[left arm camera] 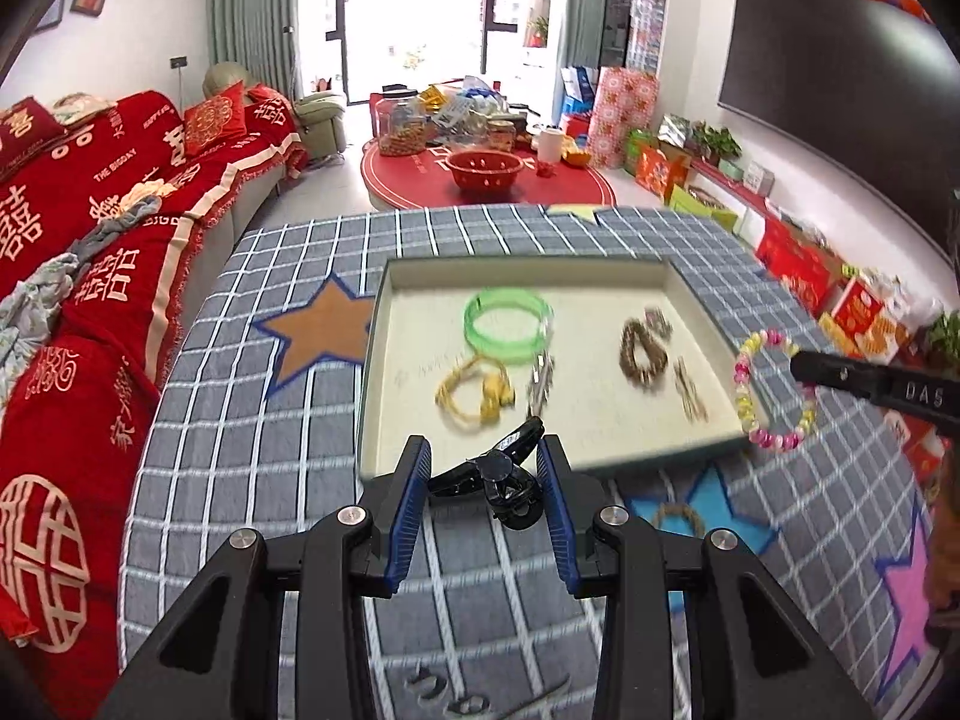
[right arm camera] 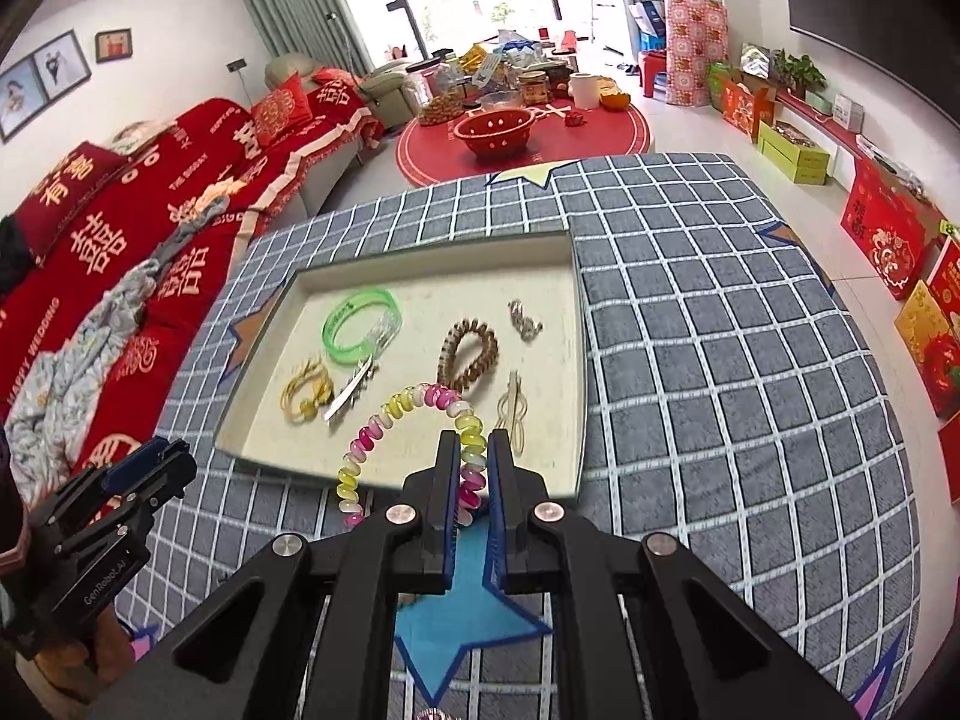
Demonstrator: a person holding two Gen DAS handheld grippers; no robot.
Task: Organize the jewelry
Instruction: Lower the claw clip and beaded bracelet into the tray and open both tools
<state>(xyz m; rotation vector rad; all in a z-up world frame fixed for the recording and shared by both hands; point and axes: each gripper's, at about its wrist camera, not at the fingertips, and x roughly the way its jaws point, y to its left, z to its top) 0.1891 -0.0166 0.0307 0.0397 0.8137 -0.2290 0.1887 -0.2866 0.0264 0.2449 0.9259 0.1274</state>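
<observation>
Left gripper (left arm camera: 485, 468): clamped on a black hair claw clip (left arm camera: 501, 483), which sits crosswise between the two blue pads, above the near edge of the tray.
Right gripper (right arm camera: 474, 468): jaws pressed together on a pink-and-yellow spiral hair tie (right arm camera: 414, 438); the loop arches up and to the left of the fingers, hanging over the near part of the tray. In the left wrist view the same tie (left arm camera: 774, 387) hangs off the right gripper's tip at the tray's right edge.
Tray (right arm camera: 420, 261): shallow, cream inside with a dark rim, lying on the checked cloth (right arm camera: 720, 330) that covers the table.
Green bangle (right arm camera: 360, 324): far left part of the tray, lying flat.
Yellow cord bracelet (right arm camera: 306, 399): near left part of the tray, just near of the bangle.
Silver hair clip (right arm camera: 348, 390): just right of the yellow cord, its far end touching the bangle.
Brown spiral tie (right arm camera: 471, 354): middle of the tray, right of the bangle.
Small silver piece (right arm camera: 523, 318): far right of the tray, apart from the brown tie; too small to tell what it is.
Gold hairpin (right arm camera: 513, 411): near right part of the tray, beside the brown tie.
Brown ring (left arm camera: 678, 519): outside the tray, on a blue star of the cloth, near the tray's near edge.
Sofa (left arm camera: 90, 240): red covers, left of the table.
</observation>
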